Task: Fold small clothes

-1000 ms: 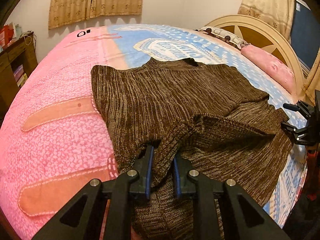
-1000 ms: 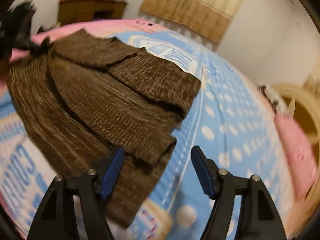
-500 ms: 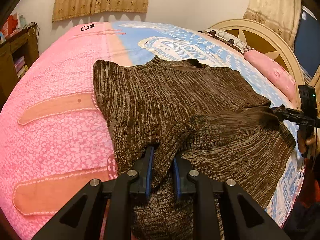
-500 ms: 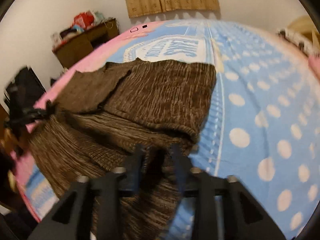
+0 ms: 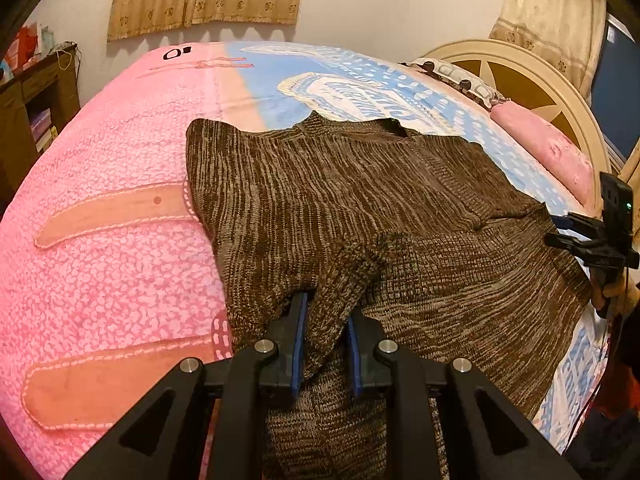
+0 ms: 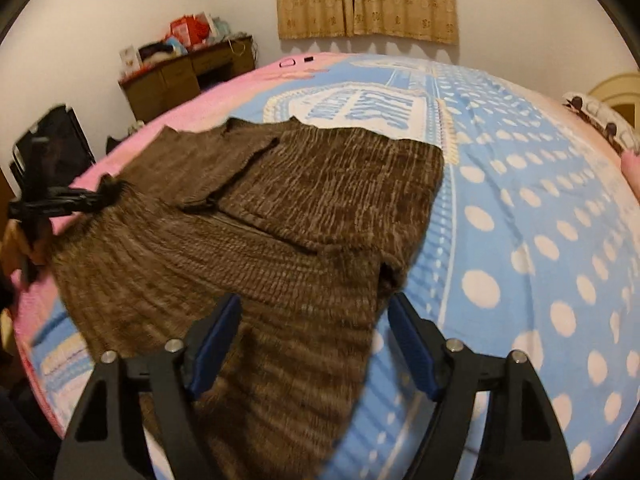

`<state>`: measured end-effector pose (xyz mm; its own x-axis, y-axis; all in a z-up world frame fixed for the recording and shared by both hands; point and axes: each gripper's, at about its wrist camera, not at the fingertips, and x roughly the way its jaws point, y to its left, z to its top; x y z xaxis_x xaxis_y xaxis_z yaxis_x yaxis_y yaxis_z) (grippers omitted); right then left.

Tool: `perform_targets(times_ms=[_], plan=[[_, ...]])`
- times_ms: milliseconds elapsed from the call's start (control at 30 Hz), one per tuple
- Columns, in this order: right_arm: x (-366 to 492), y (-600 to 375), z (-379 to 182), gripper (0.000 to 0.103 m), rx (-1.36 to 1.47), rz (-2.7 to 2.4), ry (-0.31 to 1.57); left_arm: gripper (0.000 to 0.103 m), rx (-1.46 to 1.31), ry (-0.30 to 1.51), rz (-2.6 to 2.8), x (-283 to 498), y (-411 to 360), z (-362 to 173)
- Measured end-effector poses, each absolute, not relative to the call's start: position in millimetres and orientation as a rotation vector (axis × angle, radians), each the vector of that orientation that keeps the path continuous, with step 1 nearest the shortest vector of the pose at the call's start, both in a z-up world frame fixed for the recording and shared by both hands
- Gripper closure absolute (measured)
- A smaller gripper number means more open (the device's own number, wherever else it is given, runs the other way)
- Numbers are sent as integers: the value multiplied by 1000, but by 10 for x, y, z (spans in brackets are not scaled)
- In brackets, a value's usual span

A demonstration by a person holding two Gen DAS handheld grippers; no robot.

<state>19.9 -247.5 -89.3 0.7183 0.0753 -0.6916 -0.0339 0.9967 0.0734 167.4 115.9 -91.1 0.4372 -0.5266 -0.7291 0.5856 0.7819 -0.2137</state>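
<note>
A brown knit sweater [image 5: 360,200] lies spread on the bed, with its lower part folded up over the body. My left gripper [image 5: 326,312] is shut on a raised fold of the sweater at its near left edge. It also shows in the right wrist view, where the left gripper [image 6: 92,196] pinches the knit at the far left. My right gripper [image 6: 314,304] hovers over the sweater [image 6: 320,184] at its near right corner. Its jaws are opening, with knit lying between the fingers and untouched by the pads. In the left wrist view the right gripper [image 5: 576,232] sits at the sweater's right edge.
The bed cover is pink [image 5: 100,240] on one side and blue with white dots [image 6: 520,240] on the other. A cream headboard [image 5: 520,76] and a pink pillow [image 5: 548,152] lie beyond the sweater. A wooden desk [image 6: 188,76] stands against the wall. A hand [image 5: 612,292] holds the right gripper.
The right gripper swung round to the sweater's right corner, closed over the knit half a second ago, and now stands wide again. The left gripper kept its grip and place.
</note>
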Motion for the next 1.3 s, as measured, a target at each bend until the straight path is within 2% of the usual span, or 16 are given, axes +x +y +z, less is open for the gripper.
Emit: perform_targets(times_ms=[33, 67, 133, 167, 267, 333, 467, 767, 1100, 1300], plan=[[261, -2452, -916, 45, 48, 55, 782, 85, 81, 878, -691, 1667, 1154, -909], [312, -2425, -947, 67, 37, 48, 804, 85, 85, 877, -690, 1667, 1151, -908], [314, -2387, -960, 88, 0, -1, 797, 85, 97, 875, -684, 1664, 1134, -909], [278, -2395, -946, 92, 3, -14, 783, 85, 101, 873, -682, 1660, 1126, -910], [141, -2429, -874, 93, 62, -34, 737, 85, 138, 852, -676, 1620, 1089, -900], [6, -2390, -794, 93, 71, -55, 697, 97, 174, 832, -667, 1570, 1047, -884], [-146, -2295, -669, 93, 102, -59, 649, 98, 207, 787, -634, 1436, 1000, -819], [-247, -2097, -137, 93, 73, -21, 540, 98, 35, 709, -615, 1360, 1204, -357], [343, -2215, 251, 94, -22, -48, 456, 98, -96, 668, -492, 2116, 1246, -63], [1030, -2615, 15, 94, 24, -143, 462, 98, -101, 738, -397, 2804, 1168, -465]])
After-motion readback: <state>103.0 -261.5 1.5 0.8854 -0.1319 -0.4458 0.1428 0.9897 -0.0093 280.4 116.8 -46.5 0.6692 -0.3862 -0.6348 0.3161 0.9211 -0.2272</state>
